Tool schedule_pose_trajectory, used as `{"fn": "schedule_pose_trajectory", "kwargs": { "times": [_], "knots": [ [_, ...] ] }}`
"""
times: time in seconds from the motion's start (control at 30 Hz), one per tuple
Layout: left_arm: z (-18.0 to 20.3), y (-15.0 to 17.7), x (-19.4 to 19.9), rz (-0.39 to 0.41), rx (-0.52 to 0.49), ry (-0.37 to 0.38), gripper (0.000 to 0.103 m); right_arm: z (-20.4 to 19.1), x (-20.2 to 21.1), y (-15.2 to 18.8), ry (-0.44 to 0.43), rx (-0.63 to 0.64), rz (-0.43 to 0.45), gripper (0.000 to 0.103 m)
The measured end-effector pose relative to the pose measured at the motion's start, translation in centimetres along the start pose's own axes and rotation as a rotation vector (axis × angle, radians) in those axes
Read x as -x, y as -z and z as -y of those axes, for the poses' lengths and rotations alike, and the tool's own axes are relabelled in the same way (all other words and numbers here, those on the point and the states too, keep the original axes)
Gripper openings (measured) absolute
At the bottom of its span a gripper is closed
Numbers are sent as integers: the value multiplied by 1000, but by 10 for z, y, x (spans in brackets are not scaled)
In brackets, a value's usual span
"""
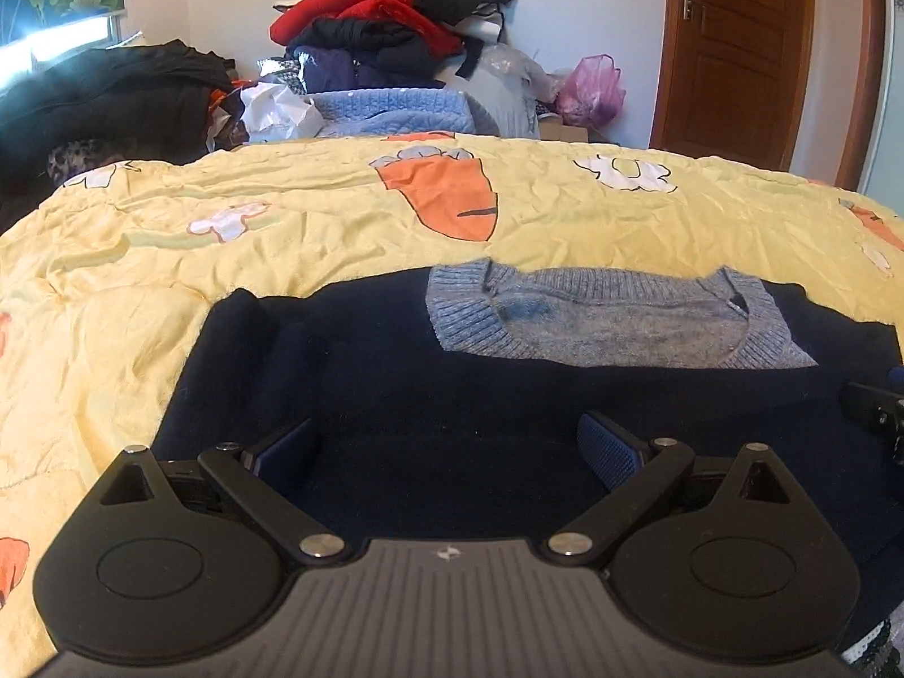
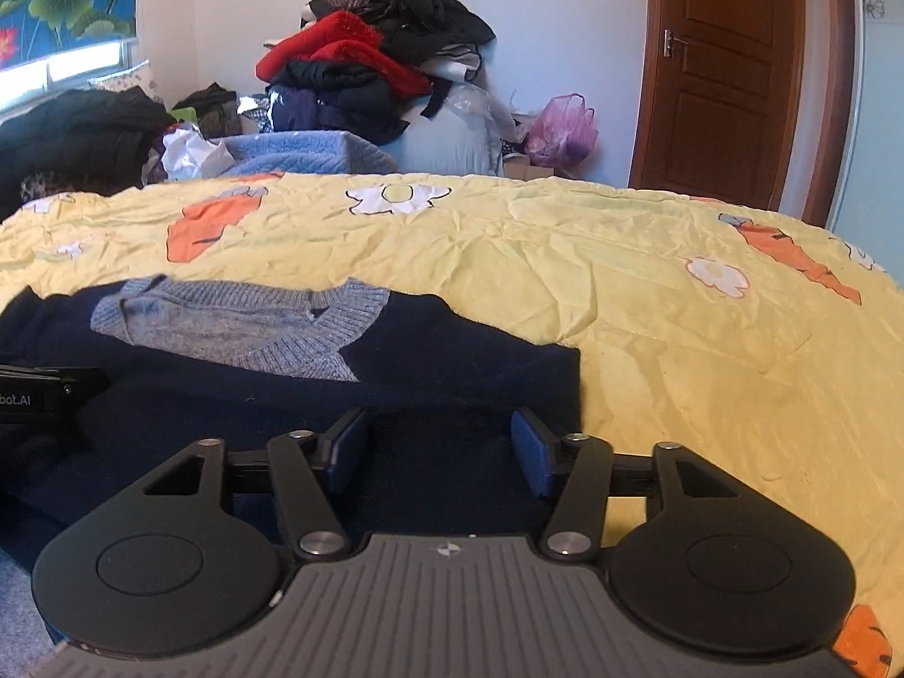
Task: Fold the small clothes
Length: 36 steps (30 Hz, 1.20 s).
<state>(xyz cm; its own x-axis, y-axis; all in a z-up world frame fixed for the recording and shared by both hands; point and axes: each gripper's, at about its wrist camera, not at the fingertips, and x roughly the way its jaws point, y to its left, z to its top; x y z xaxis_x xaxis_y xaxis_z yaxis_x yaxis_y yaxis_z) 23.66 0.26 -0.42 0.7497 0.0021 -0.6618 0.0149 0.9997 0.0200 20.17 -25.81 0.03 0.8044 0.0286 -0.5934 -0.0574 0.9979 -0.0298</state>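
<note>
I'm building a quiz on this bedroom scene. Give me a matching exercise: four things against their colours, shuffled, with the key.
Things:
1. sweater body
2. sweater collar
3. bedspread
4. plastic bag

Colours:
A. pink
B. navy
C. yellow with orange carrots
D. grey-blue knit

Pairs: 1-B, 2-D, 3-C, 4-A

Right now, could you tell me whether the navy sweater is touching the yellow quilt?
Touching: the right wrist view shows the navy sweater lying flat on the yellow quilt.
</note>
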Motion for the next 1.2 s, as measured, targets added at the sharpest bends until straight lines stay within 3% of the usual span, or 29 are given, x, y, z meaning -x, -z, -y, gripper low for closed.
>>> {"fn": "schedule_pose_trajectory", "kwargs": {
  "times": [0.13, 0.27, 0.33, 0.37, 0.43, 0.57, 0.73, 0.93, 1.03, 1.1, 1.2],
  "knots": [
    [2, -1, 13, -3, -20, -36, 100, -5, 27, 3, 26, -9, 13, 62],
    [-4, 17, 55, 53, -25, 67, 101, -11, 59, 19, -25, 8, 28, 64],
    [2, 27, 56, 30, -83, 52, 101, -11, 54, 26, -9, 16, 1, 65],
    [4, 32, 51, 13, -101, 42, 101, -9, 50, 29, 0, 11, 5, 71],
    [-1, 33, 49, 20, -67, 50, 103, -6, 45, 28, 4, -20, -7, 79],
    [-6, 34, 45, 16, -27, 57, 103, -9, 61, 27, 13, -62, -11, 74],
    [-10, 37, 46, 23, -12, 73, 103, -20, 79, 51, -18, -46, -2, 75],
    [-12, 41, 61, 26, -13, 45, 103, -22, 73, 54, -24, -20, -25, 89],
    [-19, 50, 80, -1, 16, 106, 103, -25, 71, 53, -19, -9, -32, 91],
    [-20, 59, 87, -22, -5, 136, 103, -25, 71, 53, -21, -12, -32, 92],
    [-13, 74, 85, -21, -82, 95, 103, -24, 70, 53, -23, -12, -34, 93]
  ]
}}
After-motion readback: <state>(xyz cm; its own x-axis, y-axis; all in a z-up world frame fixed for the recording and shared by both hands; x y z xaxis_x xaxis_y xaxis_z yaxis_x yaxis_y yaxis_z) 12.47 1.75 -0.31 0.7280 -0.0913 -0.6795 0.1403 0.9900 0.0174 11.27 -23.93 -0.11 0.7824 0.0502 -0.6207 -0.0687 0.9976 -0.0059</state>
